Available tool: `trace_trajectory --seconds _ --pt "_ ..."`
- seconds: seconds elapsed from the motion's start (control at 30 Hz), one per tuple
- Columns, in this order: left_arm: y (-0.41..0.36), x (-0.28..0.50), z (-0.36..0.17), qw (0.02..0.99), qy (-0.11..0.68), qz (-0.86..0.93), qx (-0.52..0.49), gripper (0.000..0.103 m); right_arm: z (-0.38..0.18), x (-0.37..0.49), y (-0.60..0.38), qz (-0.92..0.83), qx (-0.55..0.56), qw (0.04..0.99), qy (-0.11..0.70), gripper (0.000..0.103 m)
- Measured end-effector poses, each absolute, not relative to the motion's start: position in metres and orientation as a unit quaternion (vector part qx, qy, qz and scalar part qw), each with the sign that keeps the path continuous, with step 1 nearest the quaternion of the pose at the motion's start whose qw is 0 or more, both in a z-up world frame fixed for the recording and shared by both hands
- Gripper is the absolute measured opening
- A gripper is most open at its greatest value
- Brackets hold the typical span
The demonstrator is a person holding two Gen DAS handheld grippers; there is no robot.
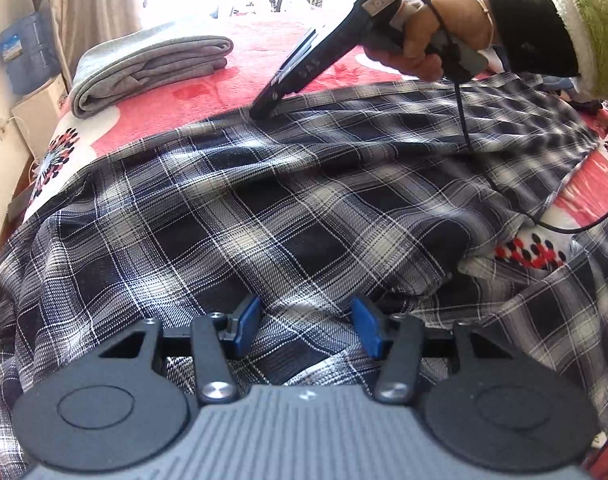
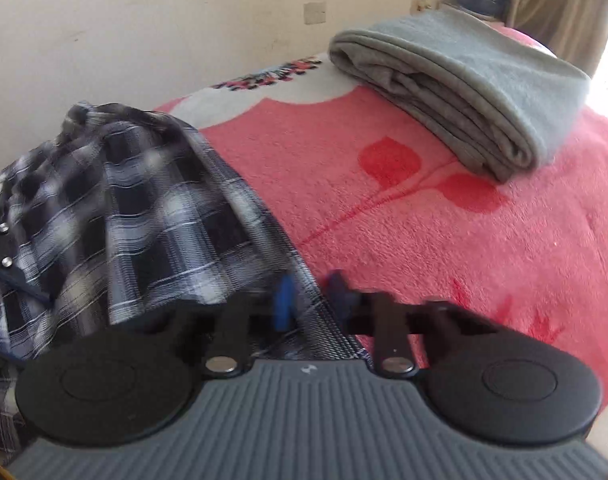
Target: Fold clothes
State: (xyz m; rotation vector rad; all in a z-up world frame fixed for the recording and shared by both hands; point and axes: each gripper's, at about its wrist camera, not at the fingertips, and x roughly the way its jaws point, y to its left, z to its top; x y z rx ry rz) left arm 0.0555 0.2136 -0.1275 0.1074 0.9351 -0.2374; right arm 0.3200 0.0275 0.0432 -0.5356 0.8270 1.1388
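Two grippers at a navy-and-white plaid shirt [image 1: 287,208] on a pink floral blanket [image 1: 207,96].
Left view: left gripper [image 1: 306,330] holds its pads apart, shirt cloth bunched between. Right view: right gripper [image 2: 310,300] is clamped on the shirt's hem; a folded grey garment [image 2: 464,88] lies ahead of it.

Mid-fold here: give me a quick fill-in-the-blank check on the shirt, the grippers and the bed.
1. The right gripper is clamped on the ____ shirt's edge.
2. The left gripper's blue pads stand ____, with shirt cloth lying between them.
3. The folded ____ garment lies apart from the shirt.
4. Both lie on a mostly ____ blanket.

Missing words: plaid; apart; grey; pink
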Motion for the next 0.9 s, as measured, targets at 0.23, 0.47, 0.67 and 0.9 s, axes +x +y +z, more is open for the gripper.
trace_trajectory --seconds 0.23,0.47,0.67,0.9 --pt "0.215 0.053 -0.128 0.883 0.448 -0.125 0.061 0.052 0.039 0.33 0.033 0.484 -0.257 0.765 0.338 0.0" --pt "0.217 0.048 -0.128 0.887 0.44 -0.127 0.053 0.053 0.046 0.332 0.038 0.463 -0.256 0.785 0.322 0.026" --pt "0.215 0.05 -0.13 0.89 0.436 -0.128 0.042 0.054 0.087 0.321 0.061 0.552 -0.156 0.762 0.301 0.051" --pt "0.219 0.052 -0.131 0.891 0.432 -0.134 0.038 0.056 0.042 0.279 0.17 0.592 -0.259 0.708 0.285 0.052"
